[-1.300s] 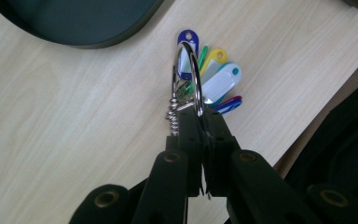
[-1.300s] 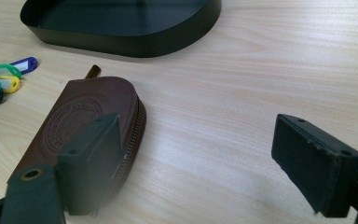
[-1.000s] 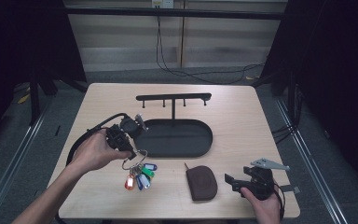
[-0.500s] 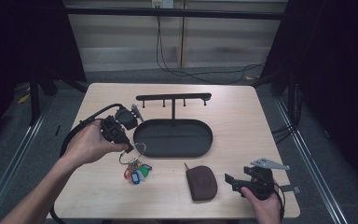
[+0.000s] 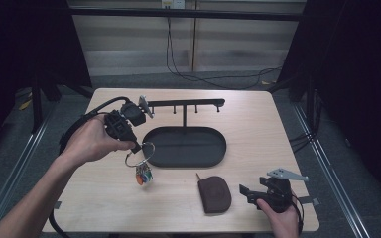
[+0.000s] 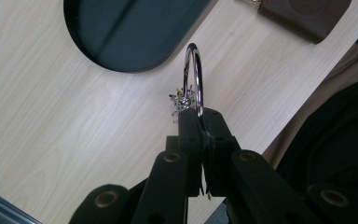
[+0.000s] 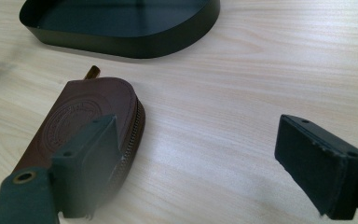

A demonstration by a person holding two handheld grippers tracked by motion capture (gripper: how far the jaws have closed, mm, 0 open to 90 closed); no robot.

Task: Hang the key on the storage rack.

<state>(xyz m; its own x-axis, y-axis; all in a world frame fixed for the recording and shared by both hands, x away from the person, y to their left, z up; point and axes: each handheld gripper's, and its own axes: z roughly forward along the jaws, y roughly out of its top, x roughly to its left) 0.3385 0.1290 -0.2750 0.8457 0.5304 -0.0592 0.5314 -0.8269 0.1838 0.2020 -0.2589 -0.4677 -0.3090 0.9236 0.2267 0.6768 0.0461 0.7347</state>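
A silver key ring (image 5: 140,152) hangs pinched in my left gripper (image 5: 136,147), which is shut on it just left of the black oval tray (image 5: 188,148). Several coloured keys (image 5: 143,176) dangle under the ring, above the table. In the left gripper view the ring (image 6: 193,77) stands edge-on out of the closed left gripper (image 6: 201,119), with the tray (image 6: 121,32) beyond. My right gripper (image 5: 250,192) stands open at the front right, just right of a brown leather pouch (image 5: 214,193). In the right gripper view its fingers (image 7: 88,158) are spread wide beside the pouch (image 7: 74,116), holding nothing.
A black rack with hooks (image 5: 183,104) stands behind the tray. The left gripper's cable (image 5: 74,131) loops over the table's left side. The table's front edge (image 5: 178,231) lies close under the right hand. The tray's wall (image 7: 121,44) stands past the pouch.
My left gripper has risen and drawn back toward the rack with the key ring, lifting the keys off the table. The right gripper has stayed put.
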